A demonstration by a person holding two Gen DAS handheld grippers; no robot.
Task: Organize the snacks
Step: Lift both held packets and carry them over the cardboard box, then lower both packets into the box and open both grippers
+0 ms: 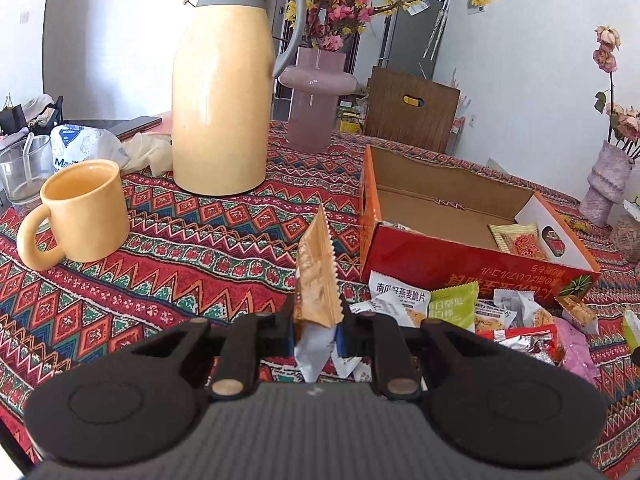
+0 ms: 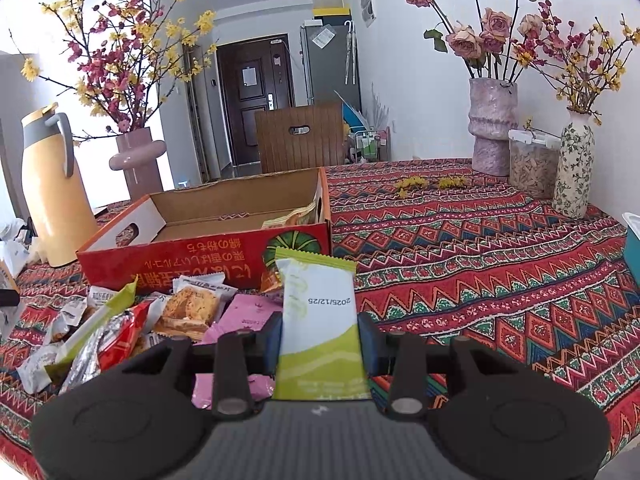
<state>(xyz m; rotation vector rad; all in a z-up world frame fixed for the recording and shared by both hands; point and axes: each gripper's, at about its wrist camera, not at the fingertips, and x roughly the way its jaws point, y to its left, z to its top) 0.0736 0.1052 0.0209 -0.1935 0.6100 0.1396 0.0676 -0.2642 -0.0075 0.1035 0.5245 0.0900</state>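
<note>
My left gripper (image 1: 316, 332) is shut on a golden-brown snack packet (image 1: 316, 280) that stands on edge above the tablecloth, left of the red cardboard box (image 1: 460, 264). The box is open and holds a yellow packet (image 1: 516, 238). My right gripper (image 2: 320, 340) is shut on a white and green snack packet (image 2: 318, 320), held flat in front of the box (image 2: 200, 256). A heap of loose snack packets (image 2: 160, 312) lies before the box; it also shows in the left wrist view (image 1: 480, 316).
A yellow thermos (image 1: 220, 92), a yellow mug (image 1: 84, 212), a glass (image 1: 20, 172) and a pink vase (image 1: 316, 96) stand left of the box. More vases (image 2: 494, 124) and a clear jar (image 2: 534, 164) stand at the far right. A wooden chair (image 2: 298, 136) is behind the table.
</note>
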